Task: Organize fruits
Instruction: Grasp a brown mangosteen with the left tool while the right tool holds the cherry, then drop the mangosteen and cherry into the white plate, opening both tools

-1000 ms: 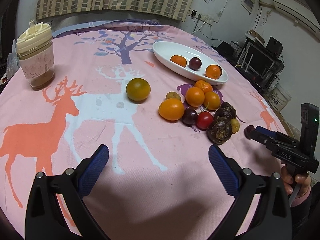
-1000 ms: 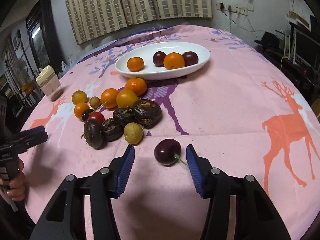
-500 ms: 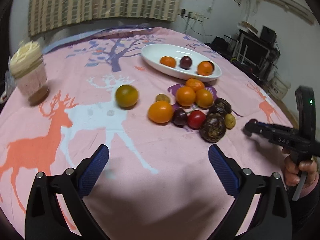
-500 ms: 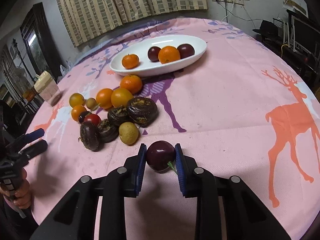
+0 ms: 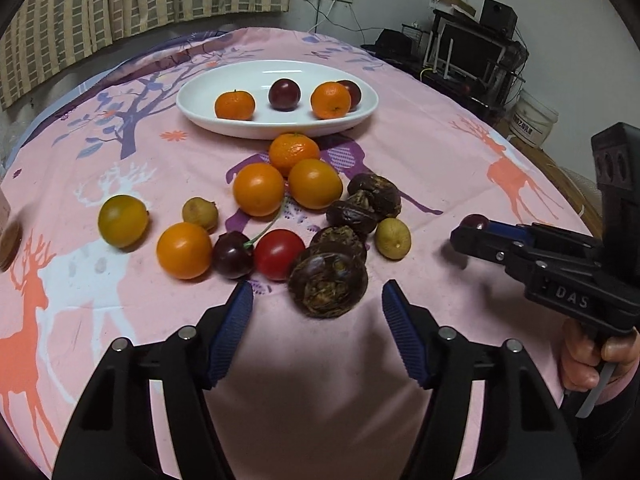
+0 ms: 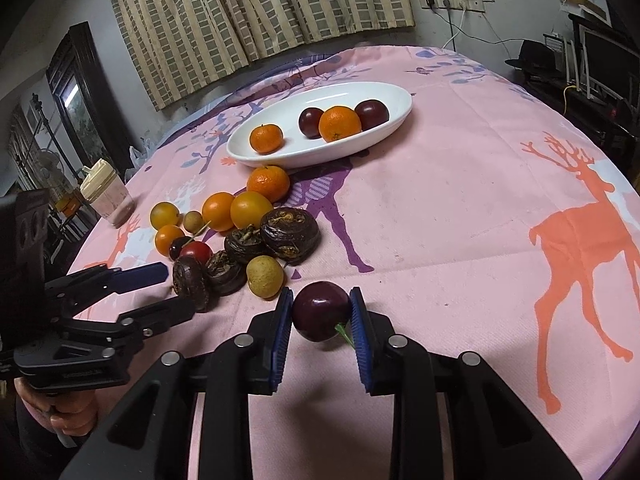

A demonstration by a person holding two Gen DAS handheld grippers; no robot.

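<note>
A white oval plate [image 5: 280, 133] [image 6: 304, 160] at the back holds two mandarins and two dark plums. In front of it lies a pile of oranges, a red tomato [image 5: 279, 254], longans and dark wrinkled fruits. My left gripper [image 5: 317, 305] [image 6: 175, 288] sits low at the near end of the pile. Its jaws are closing, with a dark wrinkled fruit [image 5: 328, 284] [image 6: 191, 282] between the tips and the pads off it. My right gripper [image 6: 320, 315] [image 5: 466, 236] is shut on a dark purple cherry [image 6: 316, 306] [image 5: 475, 222] with a green stem, just over the pink cloth.
A jar with a cream lid [image 6: 105, 196] stands at the far left of the table. The pink deer-print cloth [image 6: 460, 200] covers the round table. Shelves with electronics [image 5: 472, 56] and a white bucket [image 5: 534, 118] stand beyond the right edge.
My left gripper slid toward the fruit pile and its jaws narrowed around a dark wrinkled fruit. My right gripper shut on the dark cherry that lay between its open jaws.
</note>
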